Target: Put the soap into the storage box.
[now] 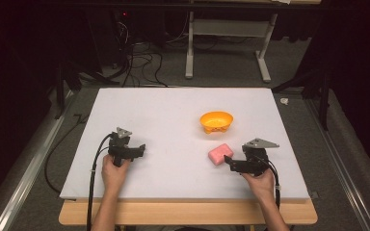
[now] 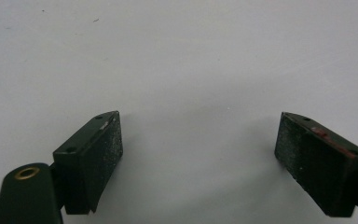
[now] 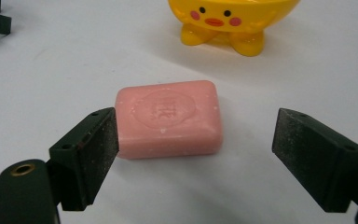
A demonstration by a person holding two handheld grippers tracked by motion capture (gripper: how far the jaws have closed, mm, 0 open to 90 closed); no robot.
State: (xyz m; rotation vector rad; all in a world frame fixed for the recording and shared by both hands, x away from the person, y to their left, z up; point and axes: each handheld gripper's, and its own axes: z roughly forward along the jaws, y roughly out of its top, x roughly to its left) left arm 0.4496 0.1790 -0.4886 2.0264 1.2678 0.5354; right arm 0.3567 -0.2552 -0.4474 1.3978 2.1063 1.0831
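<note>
I'm holding the right gripper (image 3: 196, 140) just before the pink soap (image 3: 170, 119), jaws spread wide; the soap is lying near the yellow bowl (image 3: 228, 21), and the left gripper (image 2: 198, 144) is gaping too

This looks like a lab, maybe: a white table (image 1: 173, 134) on grey carpet, dark curtains around, cables (image 1: 139, 62) at 11 o'clock.

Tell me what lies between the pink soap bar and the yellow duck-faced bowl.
Nothing: bare white table separates the soap bar from the bowl, as the right gripper view shows.
</note>
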